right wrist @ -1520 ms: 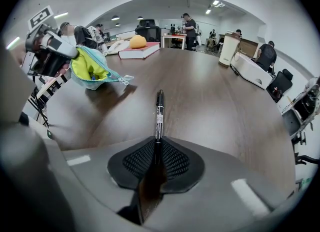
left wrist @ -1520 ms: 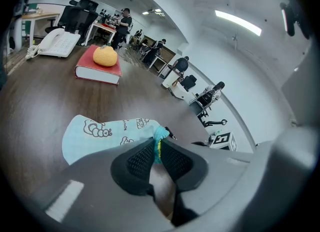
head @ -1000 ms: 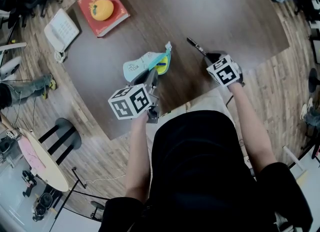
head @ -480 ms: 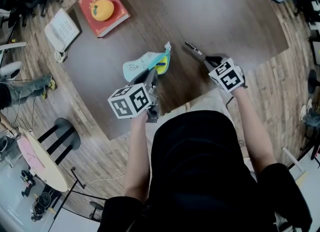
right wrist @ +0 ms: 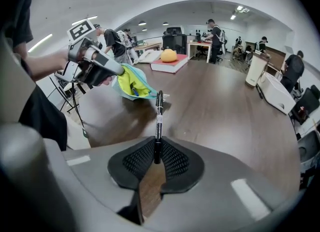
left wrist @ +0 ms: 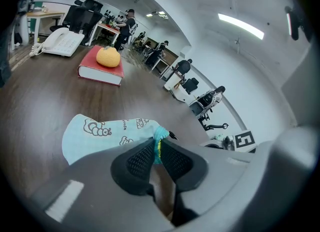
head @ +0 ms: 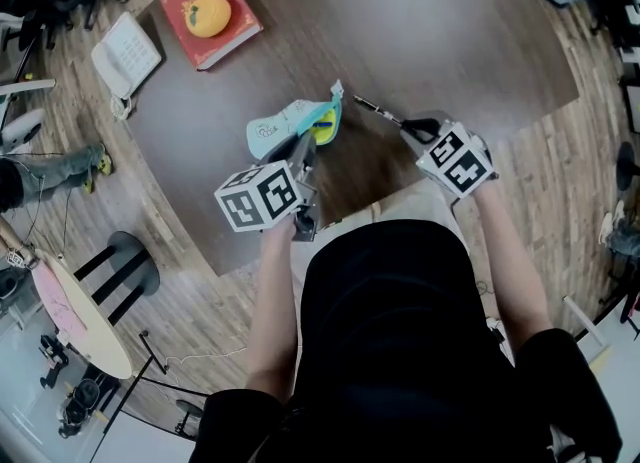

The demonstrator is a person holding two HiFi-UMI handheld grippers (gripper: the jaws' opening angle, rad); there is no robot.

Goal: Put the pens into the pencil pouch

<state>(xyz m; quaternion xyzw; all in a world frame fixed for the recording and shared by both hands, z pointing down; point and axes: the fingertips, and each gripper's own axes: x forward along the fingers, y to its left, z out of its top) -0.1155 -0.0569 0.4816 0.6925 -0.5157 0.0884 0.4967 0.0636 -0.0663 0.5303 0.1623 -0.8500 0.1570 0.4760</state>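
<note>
The left gripper (left wrist: 157, 152) has its 2 jaws pinched almost together on the near edge of the pencil pouch (left wrist: 102, 133). This pale blue printed pouch lies on the brown table (head: 430, 31), left of centre, and the pinched edge is lifted so that the yellow-lined mouth gapes toward the right. The right gripper (right wrist: 157, 152) is closed to a narrow gap on the near end of 1 black pen (right wrist: 159, 118), which juts straight out along the jaws and appears to hang clear of the tabletop. In the head view the pen's long axis runs from the right gripper toward the far left. Its free end is near the pouch's far corner but apart from it. The right gripper view puts the yellow opening just to the left of that free end, so the pen's line seems to pass beside the mouth rather than into it. The right hand is the one carrying the pen and the left only props the pouch. The coming move likely needs the free end swung a little left and dipped into the opening. A red book (head: 208, 13) and a telephone (head: 125, 54) sit well apart at the far left.
</note>
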